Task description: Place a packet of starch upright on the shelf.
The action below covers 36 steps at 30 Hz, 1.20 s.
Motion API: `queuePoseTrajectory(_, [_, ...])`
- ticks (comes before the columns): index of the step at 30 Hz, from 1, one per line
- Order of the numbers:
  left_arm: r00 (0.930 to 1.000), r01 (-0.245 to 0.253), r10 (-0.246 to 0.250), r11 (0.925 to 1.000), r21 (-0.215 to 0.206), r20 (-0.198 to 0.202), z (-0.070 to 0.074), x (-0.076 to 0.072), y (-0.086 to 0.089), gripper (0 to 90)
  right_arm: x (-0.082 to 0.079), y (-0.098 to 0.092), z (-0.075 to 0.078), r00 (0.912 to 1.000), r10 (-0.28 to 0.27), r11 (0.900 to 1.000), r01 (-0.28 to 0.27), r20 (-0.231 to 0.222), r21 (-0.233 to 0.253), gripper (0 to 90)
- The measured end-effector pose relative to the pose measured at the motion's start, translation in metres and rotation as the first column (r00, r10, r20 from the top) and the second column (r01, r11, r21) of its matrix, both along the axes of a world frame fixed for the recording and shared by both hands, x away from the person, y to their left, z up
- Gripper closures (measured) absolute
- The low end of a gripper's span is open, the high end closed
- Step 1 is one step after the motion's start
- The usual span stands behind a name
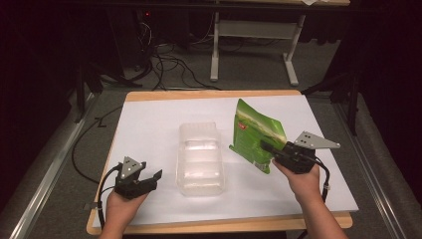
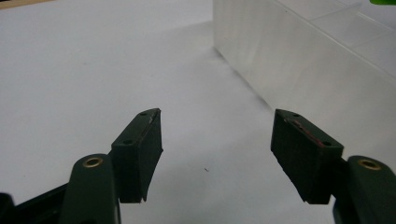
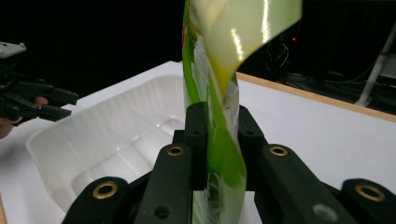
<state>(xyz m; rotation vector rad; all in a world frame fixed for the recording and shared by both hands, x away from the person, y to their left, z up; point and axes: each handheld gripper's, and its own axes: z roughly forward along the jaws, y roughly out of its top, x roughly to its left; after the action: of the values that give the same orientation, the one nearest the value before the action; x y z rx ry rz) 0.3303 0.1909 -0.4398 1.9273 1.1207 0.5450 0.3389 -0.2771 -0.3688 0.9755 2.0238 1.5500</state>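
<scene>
A green foil bag (image 1: 255, 134) is held up off the white table sheet (image 1: 149, 129), just right of a clear plastic tray (image 1: 200, 159). My right gripper (image 1: 268, 148) is shut on the bag's lower edge; in the right gripper view the bag (image 3: 219, 93) rises between the two pressed jaws, with the tray (image 3: 112, 140) lying empty to its left. My left gripper (image 1: 155, 177) rests open near the table's front left, its fingers (image 2: 140, 149) spread wide over bare sheet, with the tray wall (image 2: 289, 56) ahead to the right.
The wooden table edge (image 1: 209, 226) runs along the front. Behind the table stand a white metal frame (image 1: 254, 45) and loose cables (image 1: 169, 64) on the grey floor. The left gripper (image 3: 28, 100) appears far off in the right gripper view.
</scene>
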Motion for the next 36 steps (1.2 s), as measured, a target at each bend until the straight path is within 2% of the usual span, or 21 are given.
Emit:
queuePoseTrajectory(17, [0.9999, -0.013, 0.013, 0.9999, -0.011, -0.011, 0.0, 0.001, 0.003, 33.6, 0.023, 0.036, 0.016, 0.9951, 0.093, 0.995, -0.094, 0.035, 0.028, 80.6])
queuePoseTrajectory(26, [0.9995, -0.032, 0.032, 0.9994, -0.012, -0.005, -0.001, 0.003, 0.006, 33.6, 0.035, 0.051, 0.026, 0.9842, 0.169, 0.984, -0.171, 0.054, 0.043, 80.6])
queuePoseTrajectory(31, [0.9993, -0.034, 0.034, 0.9993, -0.012, -0.016, -0.002, 0.002, 0.006, 33.5, 0.04, 0.059, 0.024, 0.975, 0.216, 0.975, -0.218, 0.054, 0.047, 80.5])
queuePoseTrajectory(36, [0.9989, -0.045, 0.045, 0.9988, -0.019, -0.016, -0.001, 0.0, 0.008, 33.5, 0.039, 0.067, 0.019, 0.9664, 0.253, 0.966, -0.255, 0.044, 0.041, 80.5])
